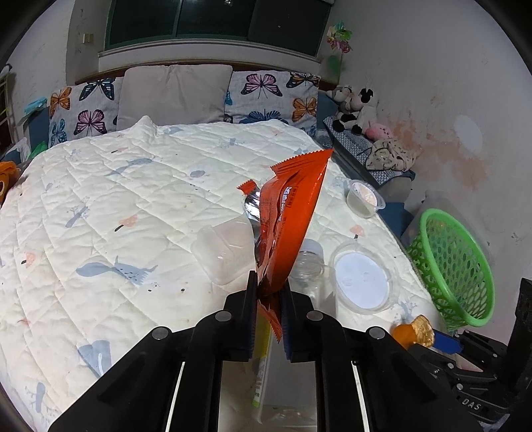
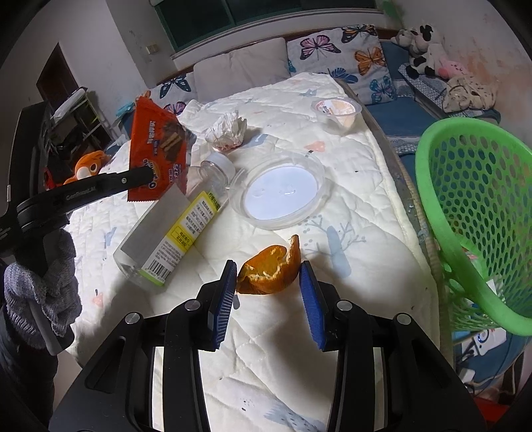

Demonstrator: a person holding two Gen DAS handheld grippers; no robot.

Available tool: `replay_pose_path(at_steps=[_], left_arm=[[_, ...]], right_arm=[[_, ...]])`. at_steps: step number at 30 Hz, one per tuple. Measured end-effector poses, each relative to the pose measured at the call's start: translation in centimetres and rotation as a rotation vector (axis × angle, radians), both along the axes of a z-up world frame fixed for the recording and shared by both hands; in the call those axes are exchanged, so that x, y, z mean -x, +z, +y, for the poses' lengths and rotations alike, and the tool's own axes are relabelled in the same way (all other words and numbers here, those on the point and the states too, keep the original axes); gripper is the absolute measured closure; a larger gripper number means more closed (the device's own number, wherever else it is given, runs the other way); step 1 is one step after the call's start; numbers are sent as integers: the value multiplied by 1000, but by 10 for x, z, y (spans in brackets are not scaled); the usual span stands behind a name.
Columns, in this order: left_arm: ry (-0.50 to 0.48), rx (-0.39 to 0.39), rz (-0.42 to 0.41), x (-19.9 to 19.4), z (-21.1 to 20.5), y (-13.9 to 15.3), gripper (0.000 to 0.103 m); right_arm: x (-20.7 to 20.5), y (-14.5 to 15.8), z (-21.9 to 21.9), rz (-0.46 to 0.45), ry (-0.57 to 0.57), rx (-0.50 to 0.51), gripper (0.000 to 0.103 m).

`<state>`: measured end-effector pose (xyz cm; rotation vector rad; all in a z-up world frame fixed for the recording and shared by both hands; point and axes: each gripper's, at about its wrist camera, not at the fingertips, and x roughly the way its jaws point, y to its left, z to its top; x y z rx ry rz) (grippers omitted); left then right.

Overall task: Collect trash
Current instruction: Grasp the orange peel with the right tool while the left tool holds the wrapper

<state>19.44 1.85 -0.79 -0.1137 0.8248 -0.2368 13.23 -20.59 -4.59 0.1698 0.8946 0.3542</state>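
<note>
My left claw pinches the orange wrapper low at one end above the bed; it may slip. My right claw clamps orange peel, which may tear near the green basket.

A lived-in home bedroom. A bed under a quilted white cover printed with whales and trees fills the left wrist view, with butterfly-print pillows and a plain grey cushion at twelve o'clock below a dark window. Plush toys (a cow among them) sit at two o'clock against a stained wall.
</note>
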Motion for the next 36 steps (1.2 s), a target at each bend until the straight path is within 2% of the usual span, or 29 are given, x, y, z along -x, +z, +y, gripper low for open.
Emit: replay_pose_path(at_steps=[3,5,15,19,24,26,31,36], left_arm=[[-6,6,-13,5,-2,6,91],[-12,14,-26,9,-3,11,91],[-45,28,-74,22,-13,31,91],[-47,34,-74,24,-12,32,91],[-47,39,-66,25,-12,30,91],[-46,44,-63,26,-11,29,91],[-52,48,-60,27,-11,27,91],[-62,50,-56,27,-12,26,91]], right_arm=[[2,4,-3,-9,-6,-6,64],[3,7,-6,-16,-9,-10,69],[2,1,-11,14,-13,-39,69],[1,-4,-7,28,-5,-39,57],[-4,-10,2,36,10,-20,56],[-6,-11,6,34,13,-3,50],[-10,-10,15,12,32,39,45],[-19,-10,22,-1,50,61,45]])
